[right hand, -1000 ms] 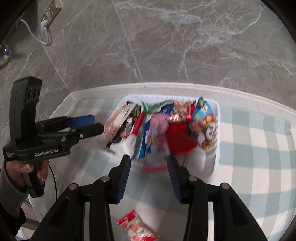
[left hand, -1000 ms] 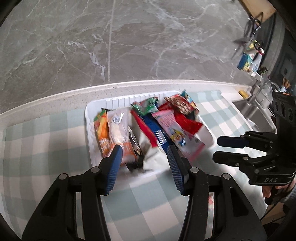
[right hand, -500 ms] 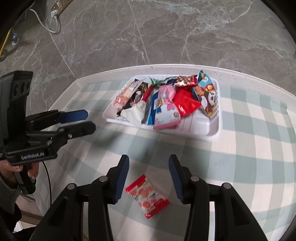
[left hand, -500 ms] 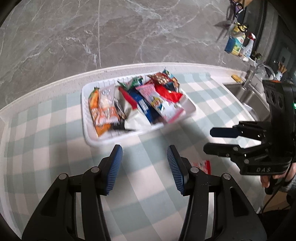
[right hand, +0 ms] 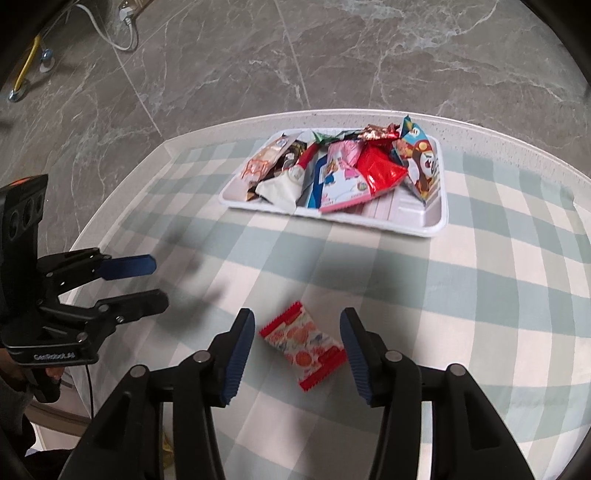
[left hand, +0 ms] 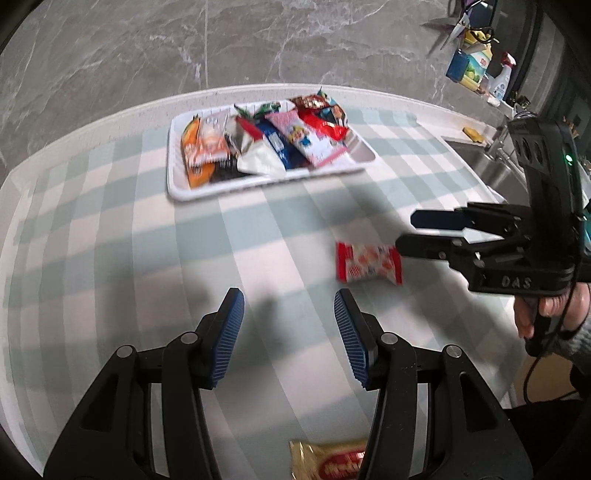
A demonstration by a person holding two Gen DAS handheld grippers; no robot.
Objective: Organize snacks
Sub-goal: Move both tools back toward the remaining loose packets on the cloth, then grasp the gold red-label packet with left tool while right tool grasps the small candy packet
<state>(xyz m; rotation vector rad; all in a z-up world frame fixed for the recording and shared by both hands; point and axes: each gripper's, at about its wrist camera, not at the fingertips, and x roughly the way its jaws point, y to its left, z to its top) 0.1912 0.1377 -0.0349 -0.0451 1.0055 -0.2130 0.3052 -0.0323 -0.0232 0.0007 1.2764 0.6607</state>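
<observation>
A white tray (left hand: 177, 192) at the far side of the checked cloth holds several snack packets; it also shows in the right wrist view (right hand: 441, 221). A red-and-white snack packet (right hand: 303, 345) lies loose on the cloth between the open fingers of my right gripper (right hand: 297, 326), which hovers above it. In the left wrist view the same packet (left hand: 367, 262) lies right of centre, by the right gripper (left hand: 408, 232). My left gripper (left hand: 288, 306) is open and empty over bare cloth. A yellow-and-red packet (left hand: 325, 461) lies at the near edge beneath it.
A sink (left hand: 491, 166) with a tap sits at the right end of the counter, bottles (left hand: 476, 70) behind it. The marble floor (right hand: 332, 55) lies beyond the rounded table edge. Cables and a socket (right hand: 122, 22) are on the floor at left.
Both grippers have pulled back from the tray toward the near side of the table. The loose red-and-white packet now sits between the right gripper's fingers; the yellow packet has come into view.
</observation>
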